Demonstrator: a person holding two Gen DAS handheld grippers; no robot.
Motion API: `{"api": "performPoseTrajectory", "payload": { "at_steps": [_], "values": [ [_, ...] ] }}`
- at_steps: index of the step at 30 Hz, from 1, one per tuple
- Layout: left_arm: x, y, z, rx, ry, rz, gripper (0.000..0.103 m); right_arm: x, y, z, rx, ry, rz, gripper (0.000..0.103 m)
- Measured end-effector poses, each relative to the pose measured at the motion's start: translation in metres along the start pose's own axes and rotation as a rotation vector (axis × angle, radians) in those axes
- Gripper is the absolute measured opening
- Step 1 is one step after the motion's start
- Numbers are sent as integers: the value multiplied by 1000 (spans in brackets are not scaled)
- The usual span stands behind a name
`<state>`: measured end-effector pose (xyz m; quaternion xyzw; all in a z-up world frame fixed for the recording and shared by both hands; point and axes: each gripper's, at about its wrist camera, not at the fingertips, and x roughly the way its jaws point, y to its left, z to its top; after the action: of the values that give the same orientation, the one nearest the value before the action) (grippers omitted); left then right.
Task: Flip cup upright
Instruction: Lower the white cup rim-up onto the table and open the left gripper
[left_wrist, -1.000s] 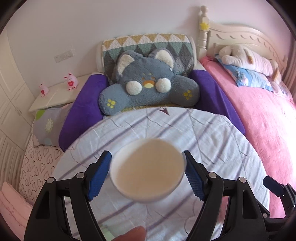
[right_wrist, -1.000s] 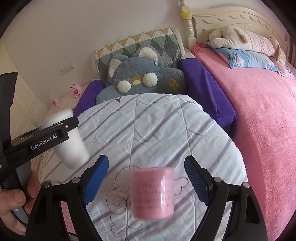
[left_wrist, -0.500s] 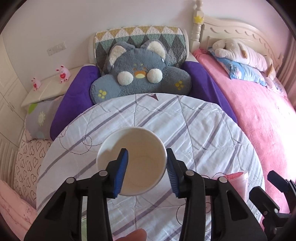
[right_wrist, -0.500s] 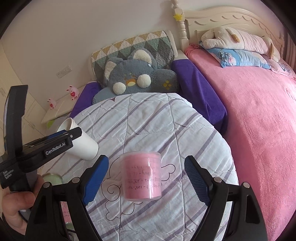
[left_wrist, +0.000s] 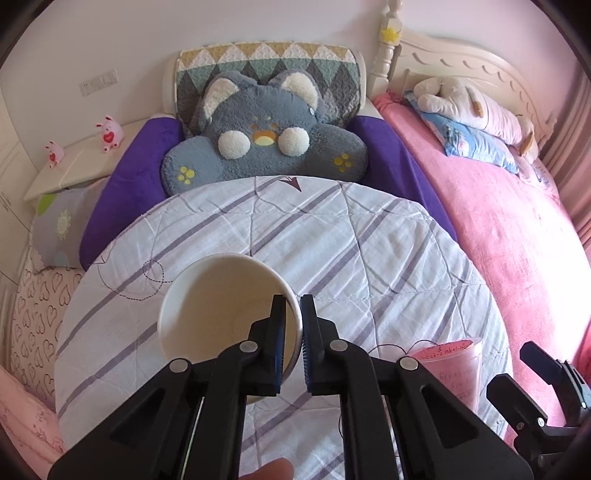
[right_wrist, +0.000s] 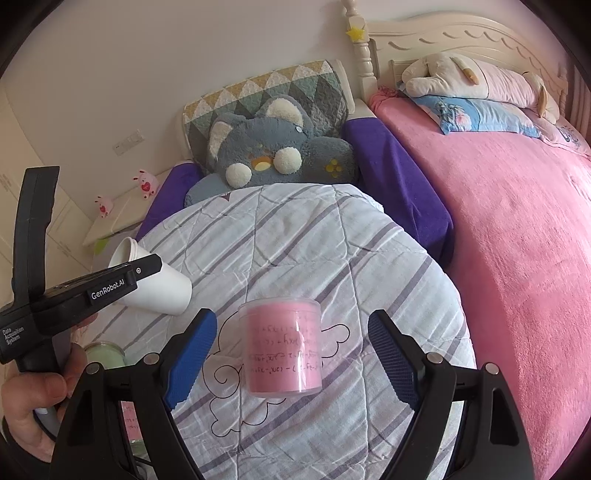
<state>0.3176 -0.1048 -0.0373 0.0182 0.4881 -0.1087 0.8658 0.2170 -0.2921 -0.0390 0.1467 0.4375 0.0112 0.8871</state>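
Note:
My left gripper (left_wrist: 292, 334) is shut on the right rim wall of a white paper cup (left_wrist: 221, 306), one finger inside and one outside. The cup is held tilted above the round striped table (left_wrist: 369, 251), its mouth toward the camera. In the right wrist view the same cup (right_wrist: 159, 284) hangs tilted at the left, mouth up-left, under the left gripper's black body (right_wrist: 74, 291). My right gripper (right_wrist: 291, 354) is open, its blue pads on either side of a pink cup (right_wrist: 282, 347) standing mouth-down on the table, not touching it. The pink cup also shows in the left wrist view (left_wrist: 454, 369).
A grey cat cushion (left_wrist: 266, 140) and purple bolster (left_wrist: 125, 199) lie behind the table. A pink bed (right_wrist: 517, 229) runs along the right. A green-filled jar (right_wrist: 105, 356) stands at the table's near left edge. A white bedside shelf (left_wrist: 74, 166) is far left.
My left gripper has closed from around the cup's body onto its rim wall, and the cup has tilted mouth toward me. The right gripper stayed open around the pink cup.

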Motion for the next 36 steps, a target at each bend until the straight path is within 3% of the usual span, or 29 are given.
{"api": "performPoseTrajectory", "payload": {
  "at_steps": [7, 11, 13, 14, 15, 17, 18, 27, 36],
  "values": [
    [-6, -1, -1, 13, -2, -2, 7, 2, 0, 0, -1, 5, 0, 85],
    [-11, -5, -3, 37, 4, 34, 7, 2, 2, 0, -1, 2, 0, 85],
    [-9, -7, -3, 55, 14, 60, 13, 2, 2, 0, 0, 0, 3, 85],
    [-8, -8, -3, 61, 19, 77, 31, 1, 3, 0, -1, -1, 4, 85],
    [-9, -9, -3, 72, 20, 90, 61, 1, 4, -1, -1, -1, 6, 85],
    [-15, -10, -2, 89, 7, 106, 89, 0, 7, -2, -3, -1, 9, 85],
    [-21, -12, -2, 97, -7, 97, 94, -1, 7, -3, -4, -3, 9, 85],
    [-62, 0, -9, 94, -63, 102, 98, -9, 14, -5, -6, -16, 12, 85],
    [-74, 16, -29, 46, -65, 79, 103, -25, 27, -13, -25, -26, 1, 85]
  ]
}}
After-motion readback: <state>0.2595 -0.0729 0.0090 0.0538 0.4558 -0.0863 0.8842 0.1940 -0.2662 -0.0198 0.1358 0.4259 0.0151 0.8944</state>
